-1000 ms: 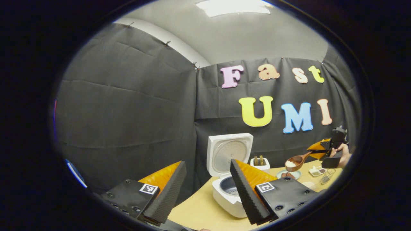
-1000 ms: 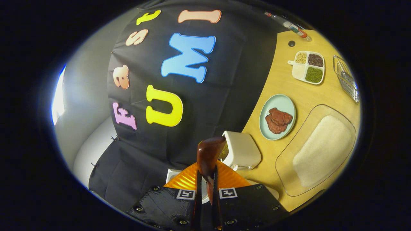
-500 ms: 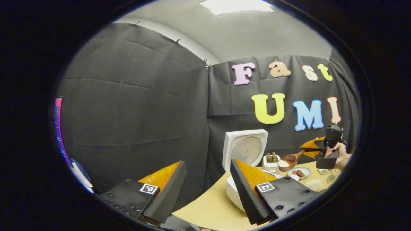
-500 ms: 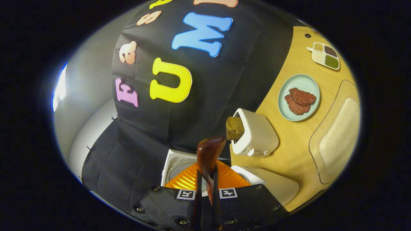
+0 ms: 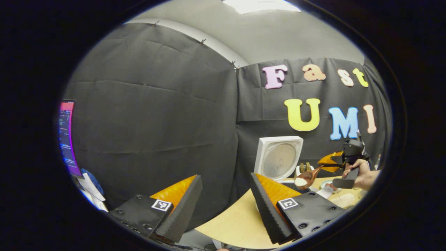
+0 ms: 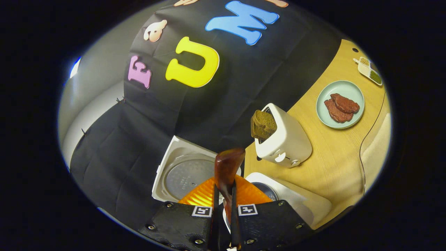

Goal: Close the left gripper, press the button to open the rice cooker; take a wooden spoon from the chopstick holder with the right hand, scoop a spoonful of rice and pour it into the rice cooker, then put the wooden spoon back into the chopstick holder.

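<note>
Toaster (image 6: 284, 141) stands just beside open rice cooker (image 6: 296, 200).

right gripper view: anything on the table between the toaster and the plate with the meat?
Nothing. In the right gripper view the stretch of table between the toaster and the plate is bare wood.

We see the rice cooker (image 6: 296, 200), white, on the worktop (image 6: 334, 164) w/ lid (image 5: 278, 157) standing upright, ribbed round inner plate facing out; dark inner pot (image 6: 266, 190) partly visible. Wooden spoon (image 5: 307, 176), reddish-brown, handle clamped in the right gripper (image 6: 223, 195), bowl carrying a heap of white rice (image 5: 300, 181), held just above the cooker's open top.
</note>
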{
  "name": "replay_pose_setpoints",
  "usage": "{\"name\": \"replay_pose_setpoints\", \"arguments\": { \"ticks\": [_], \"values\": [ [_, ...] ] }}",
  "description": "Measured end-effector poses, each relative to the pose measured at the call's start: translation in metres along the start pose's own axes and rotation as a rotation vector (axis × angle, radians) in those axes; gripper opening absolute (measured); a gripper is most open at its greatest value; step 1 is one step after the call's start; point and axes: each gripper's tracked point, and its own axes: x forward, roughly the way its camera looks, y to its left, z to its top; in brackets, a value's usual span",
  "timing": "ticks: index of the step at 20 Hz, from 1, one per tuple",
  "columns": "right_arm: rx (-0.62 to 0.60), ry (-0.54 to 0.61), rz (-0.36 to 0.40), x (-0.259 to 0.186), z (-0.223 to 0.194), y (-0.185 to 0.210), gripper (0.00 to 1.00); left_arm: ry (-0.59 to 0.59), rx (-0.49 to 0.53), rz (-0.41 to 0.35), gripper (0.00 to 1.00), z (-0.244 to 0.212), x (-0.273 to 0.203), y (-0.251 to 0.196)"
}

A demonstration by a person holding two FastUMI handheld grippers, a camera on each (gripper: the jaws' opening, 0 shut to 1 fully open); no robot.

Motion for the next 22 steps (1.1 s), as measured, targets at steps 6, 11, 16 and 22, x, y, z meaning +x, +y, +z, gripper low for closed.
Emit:
{"name": "replay_pose_setpoints", "arguments": {
  "ticks": [6,11,16,22],
  "values": [
    [-0.246,0.053,-0.058,0.028,-0.036,0.001,0.12,0.02,-0.01,0.057,0.99,-0.008,-0.009,0.025],
    [-0.414,0.071,-0.096,0.039,-0.051,0.0,0.12,0.027,-0.018,0.087,0.95,-0.013,-0.017,0.04],
    [-0.593,0.069,-0.108,0.043,-0.054,0.006,0.13,0.031,-0.026,0.09,0.95,-0.016,-0.02,0.042],
    [-0.878,0.042,-0.098,0.035,-0.056,0.025,0.12,0.022,-0.027,0.074,0.97,-0.014,-0.018,0.037]
  ]
}}
